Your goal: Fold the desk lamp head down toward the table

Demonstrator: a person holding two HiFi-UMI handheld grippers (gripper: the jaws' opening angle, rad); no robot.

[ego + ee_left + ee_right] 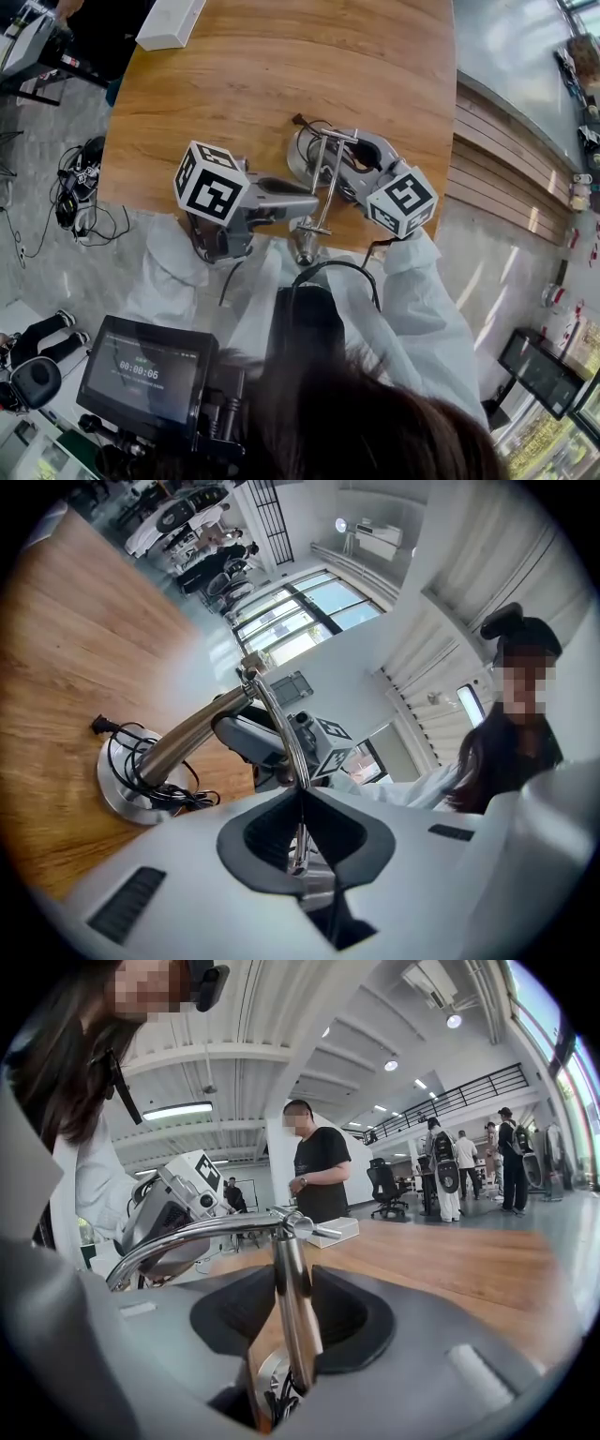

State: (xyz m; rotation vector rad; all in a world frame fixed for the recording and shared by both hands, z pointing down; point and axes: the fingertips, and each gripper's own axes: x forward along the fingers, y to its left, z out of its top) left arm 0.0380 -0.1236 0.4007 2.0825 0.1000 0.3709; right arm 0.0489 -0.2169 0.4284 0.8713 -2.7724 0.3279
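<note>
The chrome desk lamp stands on its round base near the wooden table's front edge. Its thick post runs up between my right gripper's pads, which are shut on it. From the joint at the top the thin arm slopes down toward the person. My left gripper is shut on that thin arm. In the head view the left gripper meets the thin arm from the left. The lamp head hangs past the table edge. The right gripper reaches in from the right.
The lamp's black cord is coiled on the base. A white box lies at the table's far edge. Several people stand beyond the table. A small monitor sits low in front of the person.
</note>
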